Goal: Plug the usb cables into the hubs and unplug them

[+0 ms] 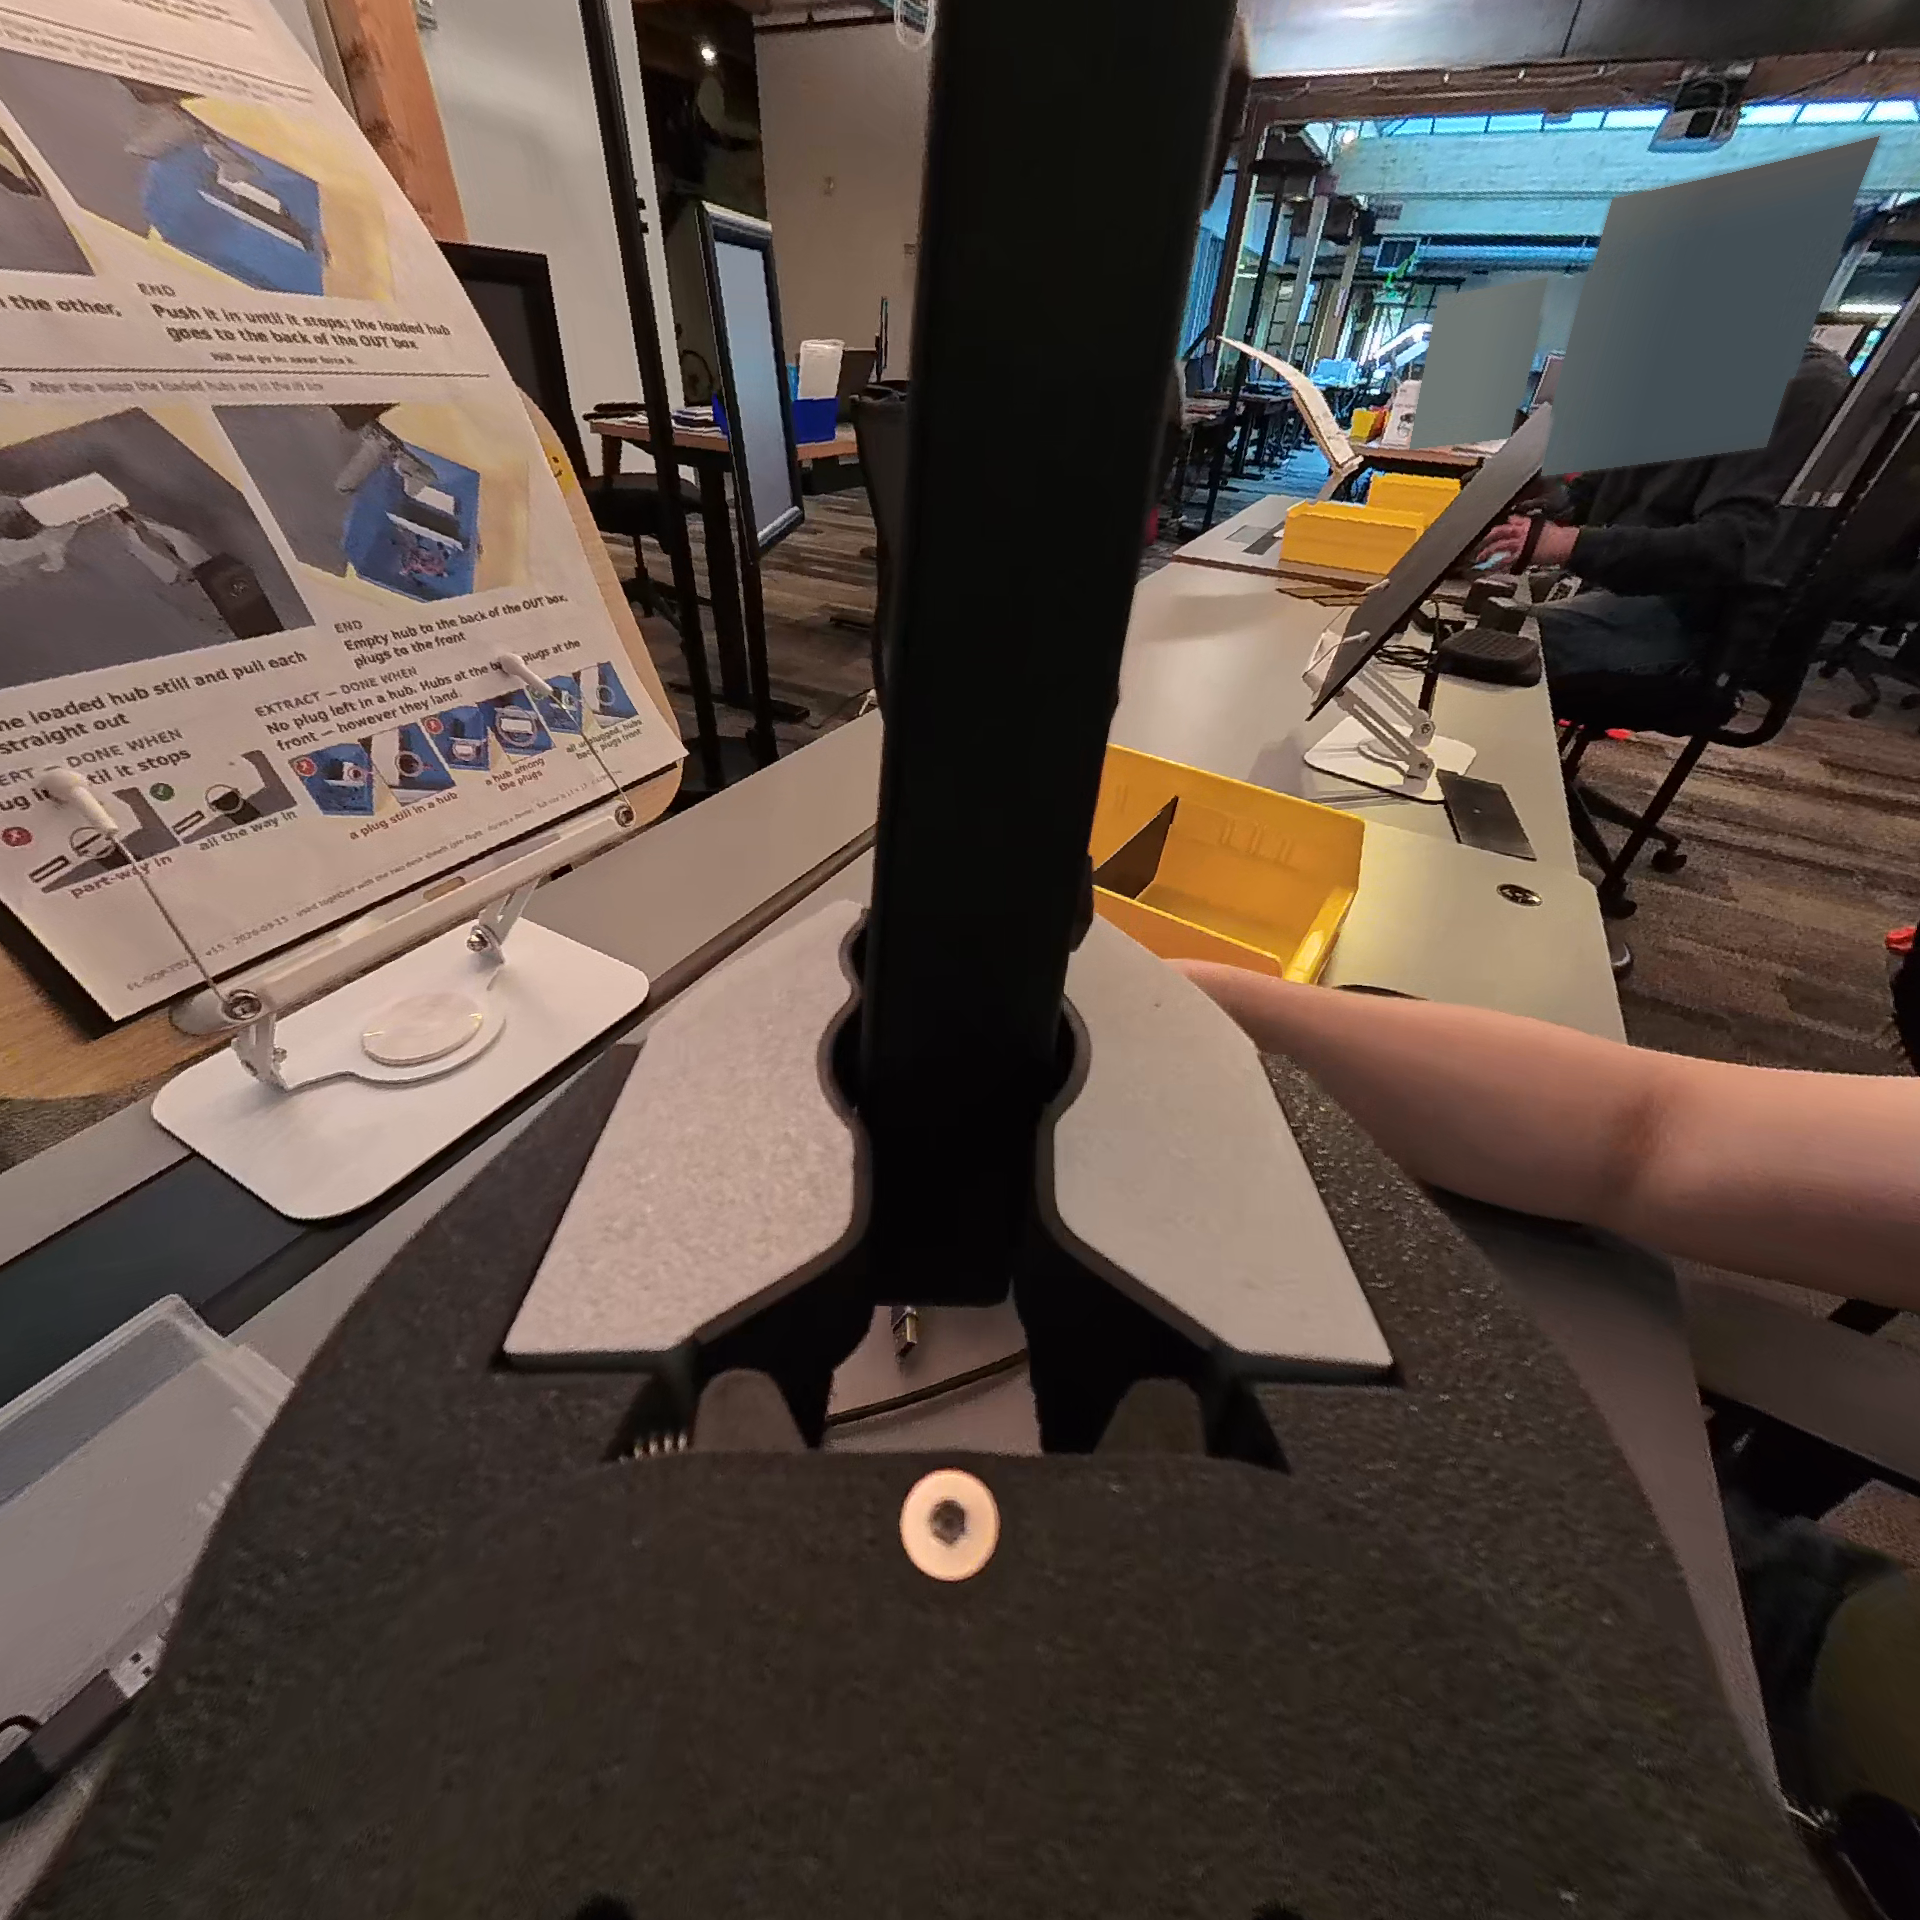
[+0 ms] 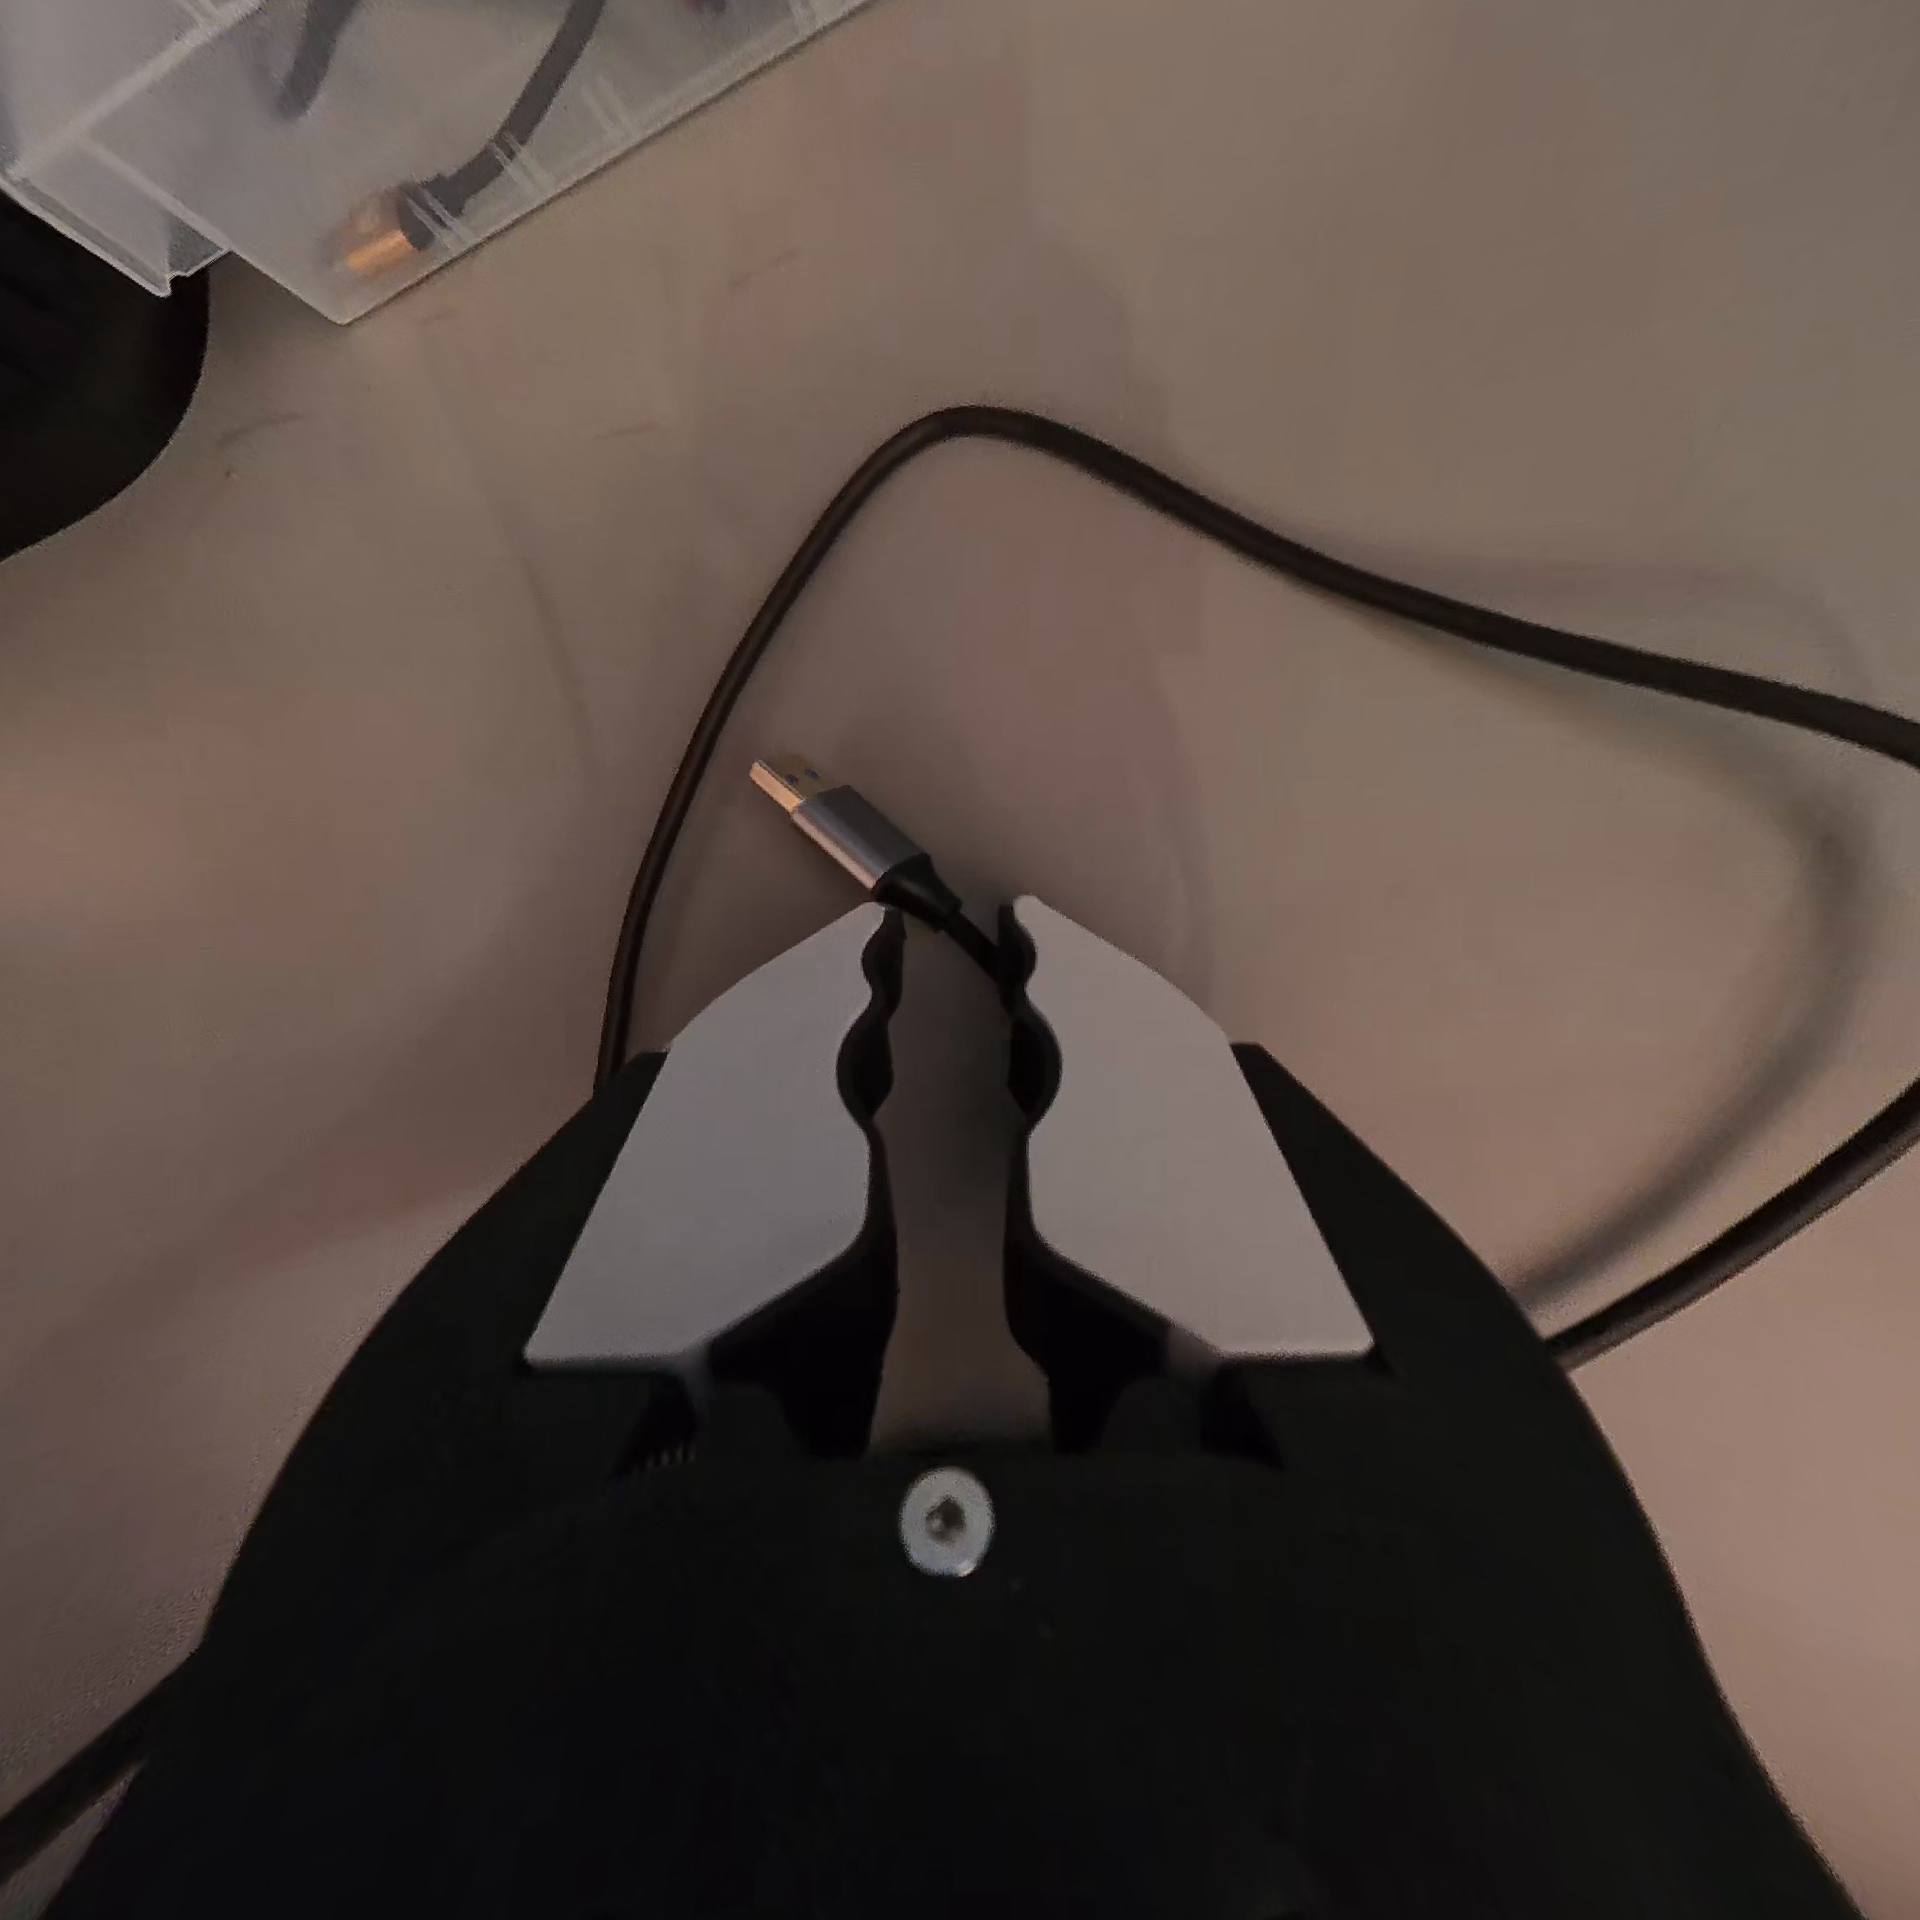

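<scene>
Clear box: on the desk, holding dark cables, one with a brass-coloured plug.
Yellow bin: contents hidden.
Left gripper: jaws clamped on an upright black hub.
Right gripper: points down; jaws slightly spread around the USB cable behind its plug.

The left wrist view is bright and sharp, but bent at its edges; the right wrist view is dim, shadowy and slightly blurry.
</scene>
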Demonstrator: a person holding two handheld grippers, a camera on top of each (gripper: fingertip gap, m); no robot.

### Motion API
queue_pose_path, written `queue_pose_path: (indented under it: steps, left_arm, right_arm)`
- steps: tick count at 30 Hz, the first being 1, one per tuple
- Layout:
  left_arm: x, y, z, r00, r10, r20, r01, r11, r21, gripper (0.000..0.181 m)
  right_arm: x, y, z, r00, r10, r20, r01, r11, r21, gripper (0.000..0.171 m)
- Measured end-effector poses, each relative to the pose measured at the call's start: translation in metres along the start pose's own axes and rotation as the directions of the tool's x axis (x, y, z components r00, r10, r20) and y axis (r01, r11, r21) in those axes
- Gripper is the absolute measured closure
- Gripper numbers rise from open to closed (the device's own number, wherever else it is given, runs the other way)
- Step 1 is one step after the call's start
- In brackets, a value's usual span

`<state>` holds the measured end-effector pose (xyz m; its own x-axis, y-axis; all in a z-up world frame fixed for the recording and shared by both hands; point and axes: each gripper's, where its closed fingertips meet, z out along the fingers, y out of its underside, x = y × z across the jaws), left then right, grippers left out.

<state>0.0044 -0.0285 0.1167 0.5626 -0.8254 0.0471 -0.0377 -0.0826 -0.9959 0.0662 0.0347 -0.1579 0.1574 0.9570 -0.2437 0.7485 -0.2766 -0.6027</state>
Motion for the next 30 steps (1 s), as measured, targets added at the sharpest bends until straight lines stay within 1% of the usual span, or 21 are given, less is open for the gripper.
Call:
queue_pose_path:
  steps: [3,7,9,12,17,22,24,25,26,28,30]
  left_arm:
    - [0.0,0.002,0.001,1.0,0.006,0.006,-0.006,1.0,-0.011,0.153]
    - [-0.002,0.002,0.001,1.0,0.002,0.009,-0.001,1.0,-0.008,0.153]
    - [-0.003,0.001,-0.001,1.0,-0.001,0.013,0.001,1.0,-0.003,0.153]
    - [-0.004,-0.001,-0.004,1.0,-0.003,0.019,0.003,1.0,0.007,0.153]
    - [-0.009,-0.002,-0.007,0.999,-0.007,0.042,0.006,1.0,0.013,0.153]
    - [-0.014,0.003,-0.005,0.997,-0.003,0.076,0.004,1.0,-0.013,0.154]
    - [-0.015,0.004,-0.004,0.997,-0.002,0.08,0.003,1.0,-0.016,0.154]
    - [-0.015,0.004,-0.004,0.997,-0.001,0.08,0.002,1.0,-0.017,0.154]
    - [-0.015,0.004,-0.004,0.997,0.001,0.082,0.001,1.0,-0.018,0.154]
    - [-0.016,0.004,-0.004,0.996,0.002,0.089,0.0,1.0,-0.02,0.154]
    - [-0.017,0.005,-0.004,0.996,0.001,0.094,0.001,1.0,-0.021,0.154]
  right_arm:
    - [0.002,0.0,0.001,0.999,-0.04,-0.027,0.04,0.999,-0.002,0.158]
    - [0.005,0.0,-0.002,0.993,-0.089,-0.078,0.085,0.995,-0.05,0.164]
    - [0.002,-0.009,-0.01,0.991,-0.092,-0.093,0.091,0.996,-0.015,0.165]
    - [-0.002,-0.031,-0.036,0.99,-0.068,-0.124,0.079,0.993,0.086,0.166]
    - [-0.008,-0.05,-0.083,0.97,-0.096,-0.224,0.138,0.974,0.179,0.166]
    - [-0.005,-0.054,-0.13,0.926,-0.099,-0.364,0.181,0.963,0.199,0.166]
    - [0.003,-0.054,-0.156,0.866,-0.104,-0.49,0.221,0.957,0.187,0.165]
    - [0.008,-0.055,-0.172,0.814,-0.109,-0.57,0.25,0.952,0.175,0.165]
    - [0.014,-0.056,-0.189,0.741,-0.114,-0.661,0.286,0.945,0.157,0.165]
    - [0.022,-0.062,-0.221,0.559,-0.132,-0.818,0.379,0.919,0.111,0.165]
    - [0.023,-0.067,-0.228,0.411,-0.206,-0.888,0.482,0.876,0.02,0.166]
